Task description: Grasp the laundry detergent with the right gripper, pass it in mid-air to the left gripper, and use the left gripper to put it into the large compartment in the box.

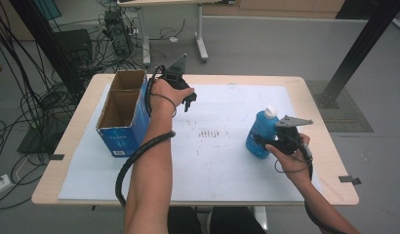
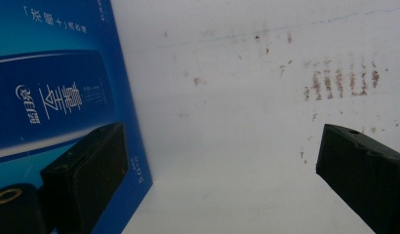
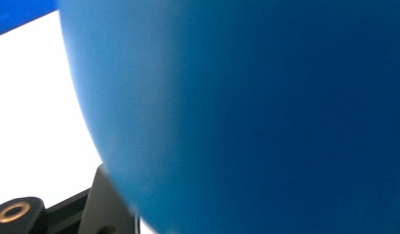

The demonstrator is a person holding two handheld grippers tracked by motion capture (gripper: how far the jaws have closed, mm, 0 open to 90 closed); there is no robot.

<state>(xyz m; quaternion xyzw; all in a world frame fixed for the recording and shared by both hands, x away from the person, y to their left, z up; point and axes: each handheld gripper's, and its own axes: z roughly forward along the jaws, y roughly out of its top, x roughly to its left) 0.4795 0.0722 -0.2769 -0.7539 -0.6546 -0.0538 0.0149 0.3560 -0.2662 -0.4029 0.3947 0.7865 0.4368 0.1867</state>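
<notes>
A blue bottle with a white cap stands upright on the white mat at the right. My right gripper is shut on its lower body from the near right side. In the right gripper view the bottle sits right against the lens, with one black finger at its left edge. My left gripper hovers over the mat beside the open blue cardboard box, pointing down. Its jaws stand wide open with nothing between them, and the box's blue printed wall is just to their left.
The box stands at the table's left with two empty compartments open upward. Brown smudges mark the mat's middle. The wooden table edge frames the mat. Cables and a desk leg lie on the floor beyond the table.
</notes>
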